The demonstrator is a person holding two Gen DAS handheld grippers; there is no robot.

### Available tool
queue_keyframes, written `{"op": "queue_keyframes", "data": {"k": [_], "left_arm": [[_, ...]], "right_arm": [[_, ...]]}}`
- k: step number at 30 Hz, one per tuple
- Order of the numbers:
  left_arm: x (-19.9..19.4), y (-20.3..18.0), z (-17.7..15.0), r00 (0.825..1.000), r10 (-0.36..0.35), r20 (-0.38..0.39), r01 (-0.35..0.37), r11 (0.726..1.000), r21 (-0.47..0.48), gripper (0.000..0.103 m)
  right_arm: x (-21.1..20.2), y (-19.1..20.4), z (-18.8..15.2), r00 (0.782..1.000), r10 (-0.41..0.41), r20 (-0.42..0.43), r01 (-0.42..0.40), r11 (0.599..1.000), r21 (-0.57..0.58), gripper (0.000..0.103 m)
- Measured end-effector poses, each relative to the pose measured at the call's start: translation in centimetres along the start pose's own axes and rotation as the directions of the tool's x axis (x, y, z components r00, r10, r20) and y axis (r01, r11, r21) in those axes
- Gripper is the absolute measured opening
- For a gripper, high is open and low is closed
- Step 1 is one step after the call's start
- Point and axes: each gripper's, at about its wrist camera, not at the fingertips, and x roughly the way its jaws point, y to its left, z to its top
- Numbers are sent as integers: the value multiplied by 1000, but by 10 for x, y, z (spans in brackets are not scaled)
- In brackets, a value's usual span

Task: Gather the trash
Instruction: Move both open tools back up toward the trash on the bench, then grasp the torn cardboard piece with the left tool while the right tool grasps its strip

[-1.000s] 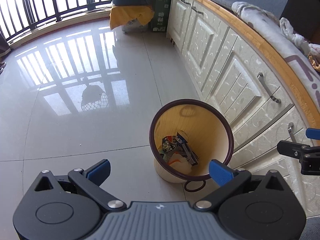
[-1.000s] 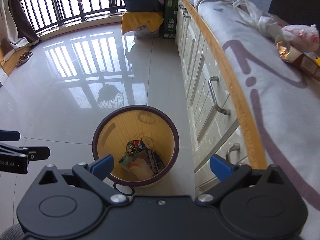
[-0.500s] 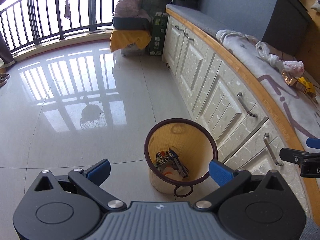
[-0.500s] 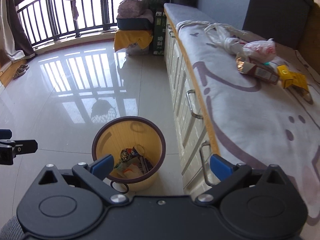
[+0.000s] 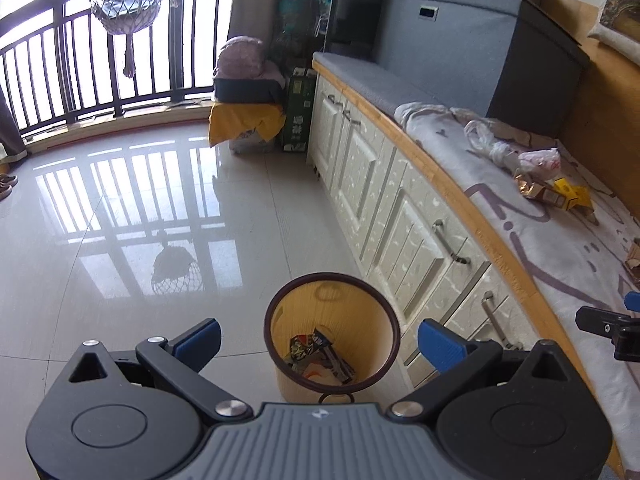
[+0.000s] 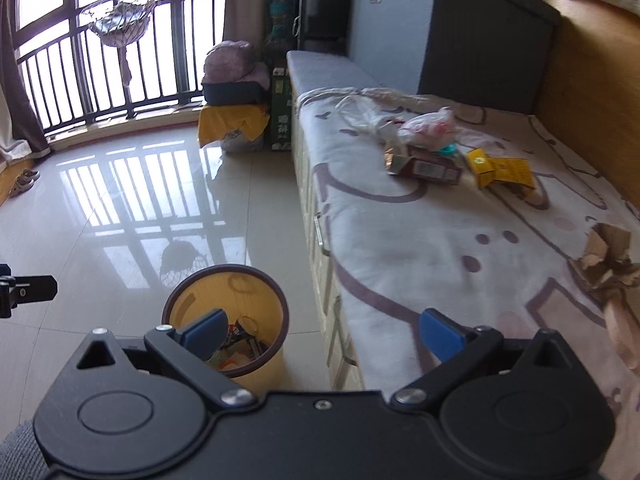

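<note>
Bin [image 5: 334,344] lower, smaller than before.

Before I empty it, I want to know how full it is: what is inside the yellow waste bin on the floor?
The yellow waste bin holds a shallow heap of crumpled wrappers at the bottom. Whatever lies beneath them is covered.

A yellow waste bin [image 5: 376,354] with a dark rim stood upright on the floor, wrappers [image 5: 320,356] inside. Plastic bags [image 6: 424,126], a brown packet [image 6: 424,166], a yellow carton [image 6: 500,168] and possibly torn cardboard [image 6: 608,252] lay on the blanket.
</note>
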Motion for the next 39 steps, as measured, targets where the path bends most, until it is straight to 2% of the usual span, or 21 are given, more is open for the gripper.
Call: {"op": "queue_keyframes", "data": {"k": [10,16,24,29,33,39], "left_arm": [[-10,-45,-6,993,-73,92,74,997,-9,103],[-8,-78,-8,985,-128,113,125,992,31,103],[1,-136,0,968,-207,139,194,976,102,103],[11,-186,3,951,-275,139,250,952,176,103],[20,-227,5,928,-349,127,310,916,253,103],[36,-284,12,892,-446,79,406,864,297,103]], "right_arm": [[-31,-53,-20,994,-87,70,81,994,77,103],[-42,-92,-35,981,-162,102,147,979,143,103],[-49,-157,-60,965,-244,95,214,943,255,103],[-48,-189,-72,953,-291,79,259,924,283,103],[-45,-212,-80,945,-318,74,283,911,302,102],[-31,-243,-83,947,-309,88,263,902,344,89]]}}
